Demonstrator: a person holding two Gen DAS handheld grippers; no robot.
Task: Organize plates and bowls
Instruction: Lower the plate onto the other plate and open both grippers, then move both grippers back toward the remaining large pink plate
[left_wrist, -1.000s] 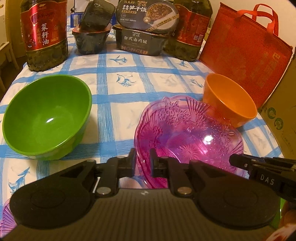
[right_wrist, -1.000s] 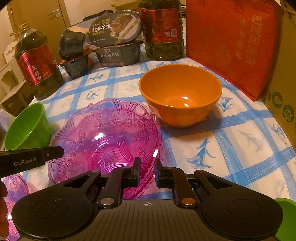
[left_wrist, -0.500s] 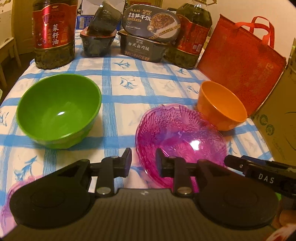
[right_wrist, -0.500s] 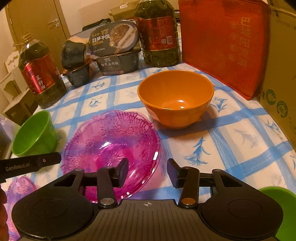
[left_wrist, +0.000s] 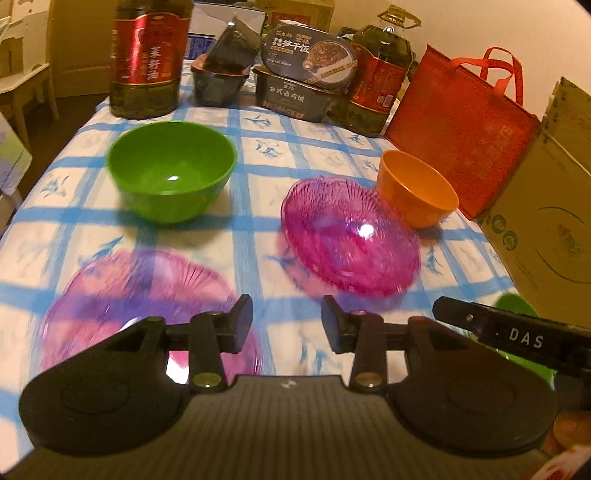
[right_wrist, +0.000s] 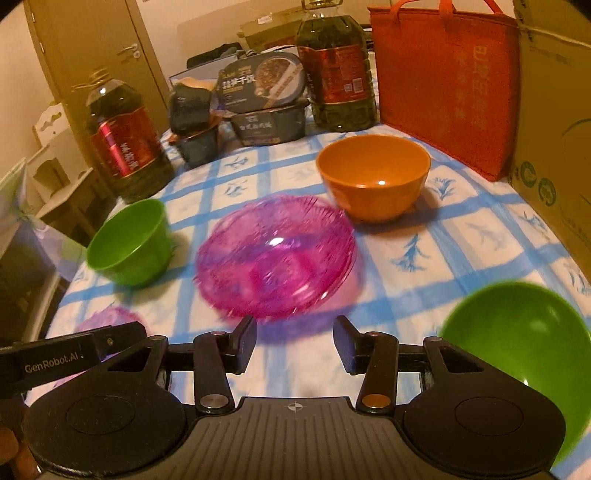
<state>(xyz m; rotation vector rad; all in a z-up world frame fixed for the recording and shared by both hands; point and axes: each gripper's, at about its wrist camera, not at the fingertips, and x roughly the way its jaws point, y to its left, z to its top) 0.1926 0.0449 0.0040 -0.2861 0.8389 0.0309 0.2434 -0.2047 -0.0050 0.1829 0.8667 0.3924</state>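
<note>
A pink glass plate rests on the checked tablecloth mid-table, next to an orange bowl. A green bowl stands at the left. A second pink plate lies near the front left. A second green bowl sits at the front right. My left gripper and right gripper are both open and empty, held back from the middle pink plate.
Two oil bottles, stacked dark food boxes, a red bag and a cardboard box line the back and right. The table edge drops off at the left.
Both grippers opened, let go of the middle pink plate and drew back from it. The second pink plate and second green bowl came into view.
</note>
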